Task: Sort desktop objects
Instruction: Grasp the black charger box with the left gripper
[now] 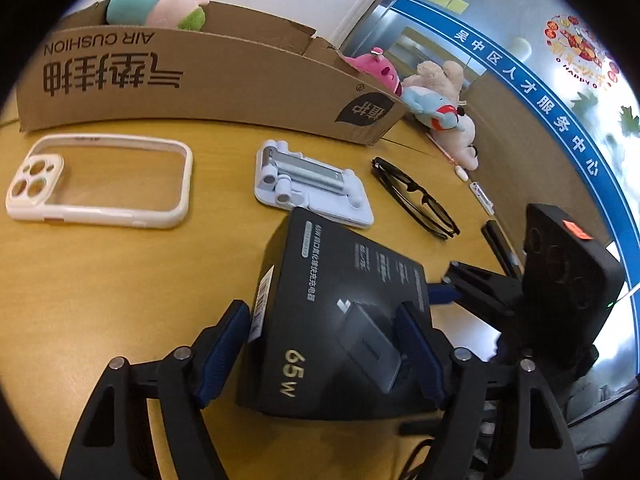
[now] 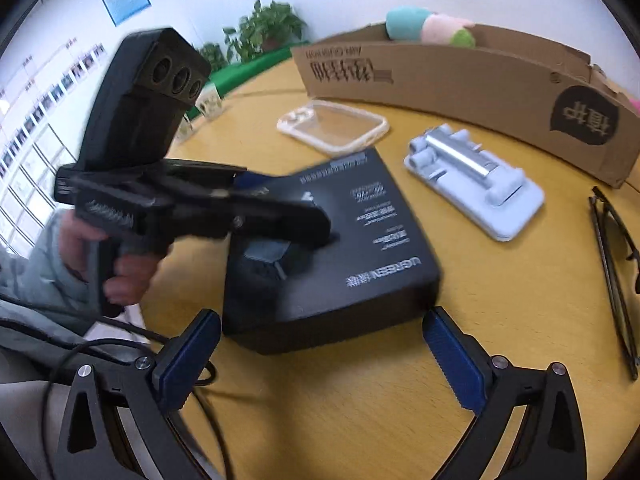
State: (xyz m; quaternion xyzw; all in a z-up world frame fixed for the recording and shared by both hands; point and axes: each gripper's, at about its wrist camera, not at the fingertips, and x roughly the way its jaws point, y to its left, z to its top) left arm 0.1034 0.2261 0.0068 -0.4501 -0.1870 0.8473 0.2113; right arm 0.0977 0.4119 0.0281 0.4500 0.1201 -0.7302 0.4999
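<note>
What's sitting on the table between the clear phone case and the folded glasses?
The pale blue phone stand lies folded flat between the clear phone case and the glasses, apart from both. The left wrist view shows it best.

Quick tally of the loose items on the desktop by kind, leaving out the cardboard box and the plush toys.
Black charger box, between the left tongs: 1
Clear phone case: 1
Pale blue folding phone stand: 1
Black glasses: 1
Total: 4
The small bits by the far edge are too small to identify, so they are not counted.
</note>
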